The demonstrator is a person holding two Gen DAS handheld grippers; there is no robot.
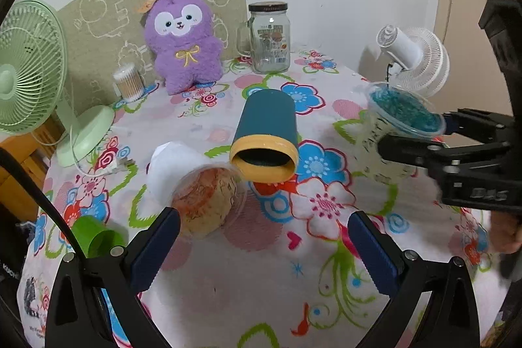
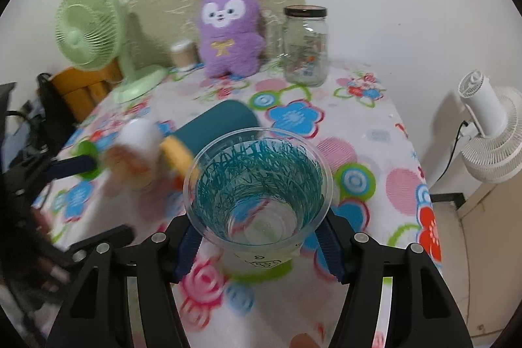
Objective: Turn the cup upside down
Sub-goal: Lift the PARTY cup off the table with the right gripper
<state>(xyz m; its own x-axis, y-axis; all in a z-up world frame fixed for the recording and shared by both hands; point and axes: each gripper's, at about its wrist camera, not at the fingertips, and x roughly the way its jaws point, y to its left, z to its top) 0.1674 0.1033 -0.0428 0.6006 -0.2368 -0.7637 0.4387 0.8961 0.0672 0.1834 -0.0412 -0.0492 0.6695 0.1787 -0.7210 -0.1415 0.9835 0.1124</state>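
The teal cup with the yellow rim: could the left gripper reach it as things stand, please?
Probably yes. The left gripper is open and empty, and the teal cup lies on its side straight ahead, though the orange-scribbled clear cup leans close by its rim.

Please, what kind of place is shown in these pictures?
Most likely a room in a home: a table under a flowered cloth against a plain wall, with a purple plush toy, a green desk fan and a glass jar.
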